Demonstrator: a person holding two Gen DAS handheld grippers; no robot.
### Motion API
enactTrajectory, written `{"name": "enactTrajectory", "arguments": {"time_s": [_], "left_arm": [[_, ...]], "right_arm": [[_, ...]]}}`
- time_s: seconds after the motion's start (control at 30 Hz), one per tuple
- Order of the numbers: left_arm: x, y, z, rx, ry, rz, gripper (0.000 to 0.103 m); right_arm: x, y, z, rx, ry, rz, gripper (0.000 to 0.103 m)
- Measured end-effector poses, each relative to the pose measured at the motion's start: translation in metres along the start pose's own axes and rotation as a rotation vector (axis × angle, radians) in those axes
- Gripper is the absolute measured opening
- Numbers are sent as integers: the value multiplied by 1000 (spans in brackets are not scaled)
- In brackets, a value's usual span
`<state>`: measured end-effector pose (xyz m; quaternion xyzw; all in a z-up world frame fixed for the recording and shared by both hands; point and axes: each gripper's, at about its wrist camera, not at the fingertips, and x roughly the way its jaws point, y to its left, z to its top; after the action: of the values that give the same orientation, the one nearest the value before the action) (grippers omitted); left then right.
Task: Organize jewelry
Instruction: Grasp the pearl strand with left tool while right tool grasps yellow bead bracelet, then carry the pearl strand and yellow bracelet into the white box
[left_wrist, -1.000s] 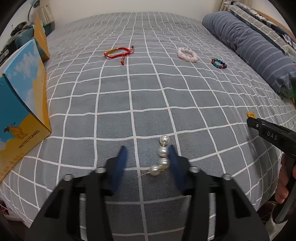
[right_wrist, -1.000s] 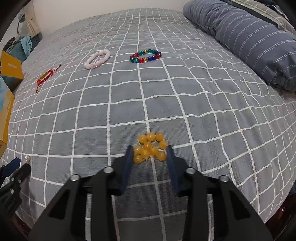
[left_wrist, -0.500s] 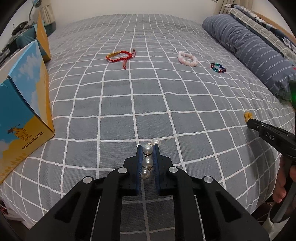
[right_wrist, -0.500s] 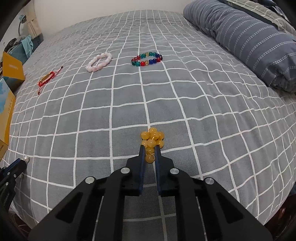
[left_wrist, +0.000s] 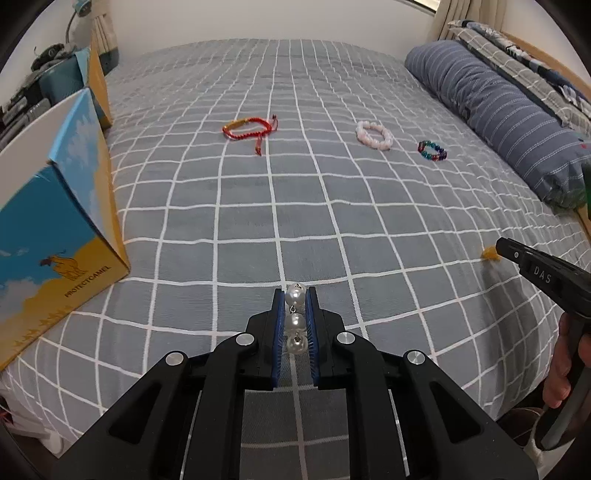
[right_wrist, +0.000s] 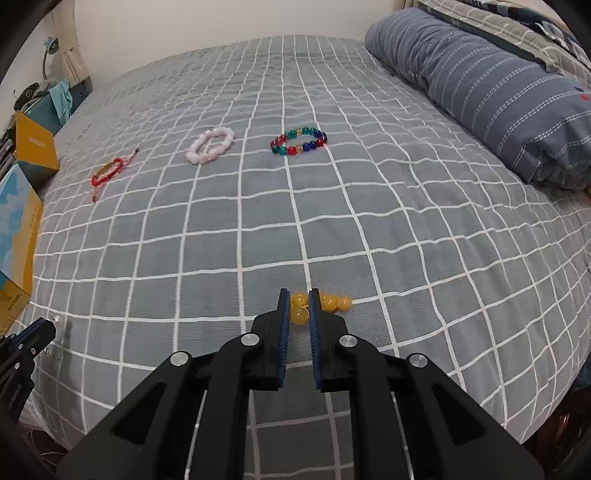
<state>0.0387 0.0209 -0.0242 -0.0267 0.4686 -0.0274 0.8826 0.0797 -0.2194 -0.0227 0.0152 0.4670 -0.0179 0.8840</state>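
Note:
My left gripper (left_wrist: 296, 295) is shut on a string of white pearls (left_wrist: 296, 322) lined up between its blue pads, near the bed's front edge. My right gripper (right_wrist: 296, 297) is shut on a yellow bead bracelet (right_wrist: 300, 314); a few of its beads (right_wrist: 336, 302) trail out to the right of the fingers. Farther back on the grey checked bedspread (left_wrist: 258, 206) lie a red cord bracelet (left_wrist: 249, 128), a pink bead bracelet (left_wrist: 373, 134) and a multicoloured bead bracelet (left_wrist: 432, 150). The same three show in the right wrist view: red (right_wrist: 107, 173), pink (right_wrist: 210, 144), multicoloured (right_wrist: 298, 142).
A blue and yellow cardboard box (left_wrist: 48, 236) stands at the left edge of the bed, with a yellow box (right_wrist: 35, 147) behind it. A rolled striped blue quilt (left_wrist: 509, 114) lies along the right side. A hand (left_wrist: 567, 365) holds the right gripper's handle at the right edge.
Both grippers went from open to shut: the left closed on the pearls, the right on the yellow beads. The right one has since lifted slightly, leaving some beads trailing to the right.

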Motion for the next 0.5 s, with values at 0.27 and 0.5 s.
{"name": "enactTrajectory", "arguments": {"time_s": [0.27, 0.5], "left_arm": [[-26, 7, 5, -22, -29, 1, 11], [-53, 11, 10, -35, -59, 12, 11]], "right_arm": [[-24, 4, 2, -6, -31, 5, 10], [-46, 9, 4, -11, -62, 20, 10]]}}
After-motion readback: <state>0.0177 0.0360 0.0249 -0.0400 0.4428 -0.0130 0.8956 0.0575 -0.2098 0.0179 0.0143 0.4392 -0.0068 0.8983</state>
